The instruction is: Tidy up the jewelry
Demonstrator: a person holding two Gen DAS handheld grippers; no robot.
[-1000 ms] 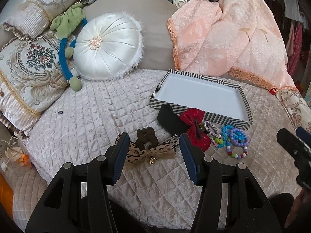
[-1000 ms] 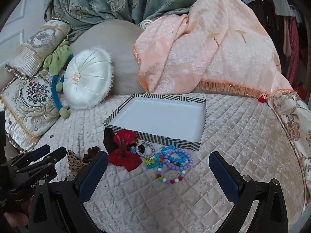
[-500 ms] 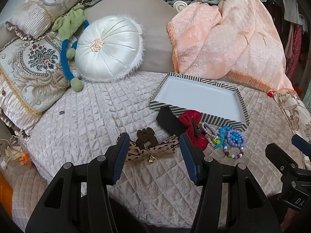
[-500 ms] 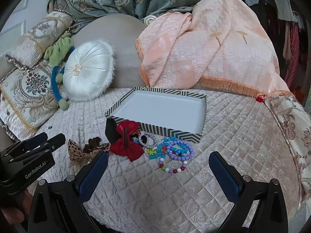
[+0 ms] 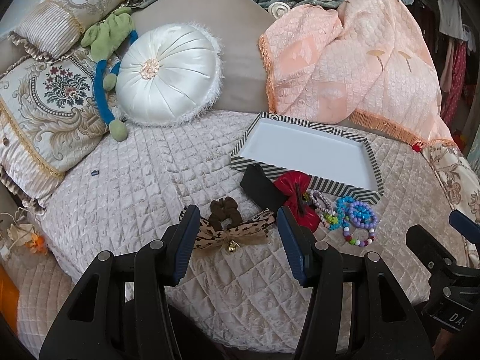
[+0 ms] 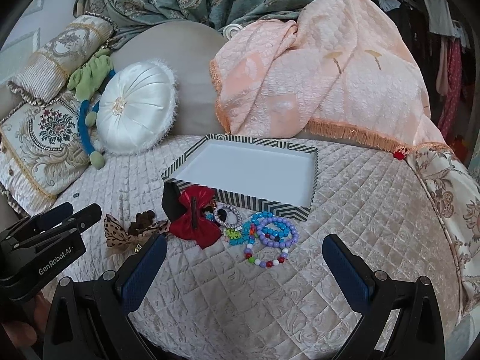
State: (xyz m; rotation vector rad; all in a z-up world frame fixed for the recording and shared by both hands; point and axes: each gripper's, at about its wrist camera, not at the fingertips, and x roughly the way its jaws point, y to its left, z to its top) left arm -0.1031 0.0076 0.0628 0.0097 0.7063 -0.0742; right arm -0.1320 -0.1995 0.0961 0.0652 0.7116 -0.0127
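A white tray with a striped rim lies empty on the quilted bed. In front of it sit a red bow, a black bow and several beaded bracelets. A leopard-print bow with a bell and a brown scrunchie lie further left. My left gripper hovers open just short of the leopard bow. My right gripper stands wide open, short of the bracelets, with nothing between its fingers.
A round white cushion, floral pillows and a green-and-blue plush toy crowd the back left. A peach fringed blanket is heaped behind the tray. The bed's curved edge runs below both grippers.
The right gripper has edged a little further into the left wrist view from the right. The left gripper has stayed put, and both jaws keep the same width.
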